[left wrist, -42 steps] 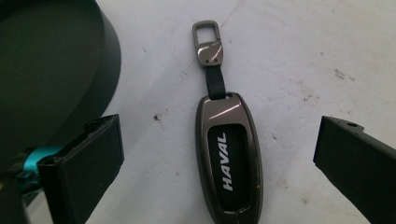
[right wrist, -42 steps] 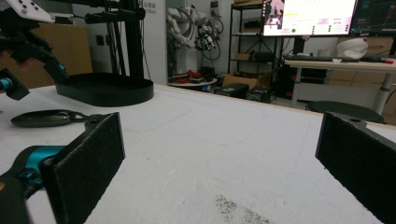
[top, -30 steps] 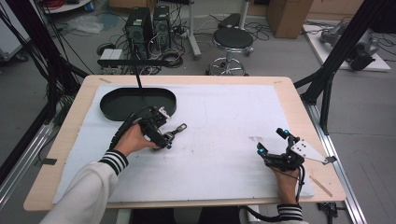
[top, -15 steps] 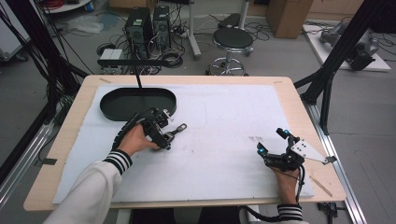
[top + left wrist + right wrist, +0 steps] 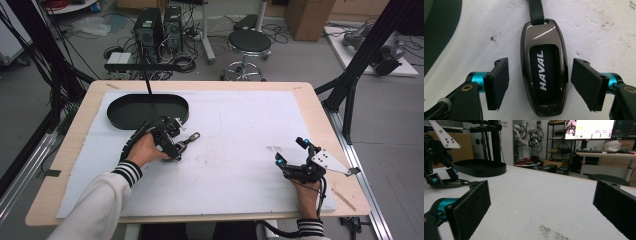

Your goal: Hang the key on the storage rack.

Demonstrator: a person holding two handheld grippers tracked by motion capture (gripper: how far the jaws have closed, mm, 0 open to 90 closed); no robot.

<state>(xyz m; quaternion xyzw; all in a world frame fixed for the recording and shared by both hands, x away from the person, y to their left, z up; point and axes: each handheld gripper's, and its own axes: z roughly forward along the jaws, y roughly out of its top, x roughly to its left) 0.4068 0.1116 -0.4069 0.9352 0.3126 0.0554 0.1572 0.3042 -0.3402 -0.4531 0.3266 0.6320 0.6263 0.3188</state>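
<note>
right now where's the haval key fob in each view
High view: key fob lies left of centre, at the left gripper, just right of the black oval tray.
Left gripper view: fob centre, between open jaws.
Right gripper view: fob far left, tray behind.

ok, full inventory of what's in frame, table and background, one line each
key fob: 1, glossy dark grey with HAVAL lettering and a black strap, flat on the white mat between the left tongs' pads
tray: 1, black, oval, far left of the table
mat: 1, white, scuffed, covers most of the tabletop
table: 1, light wood
stool: 1, black seat, floor beyond the table
computer towers: 2, black, floor behind the table
monitor: 1, lit, on a background desk
left tongs: black pads, just been closing, gaps remain either side of the fob
right tongs: black pads, wide open, nothing between, near right of the table
</note>
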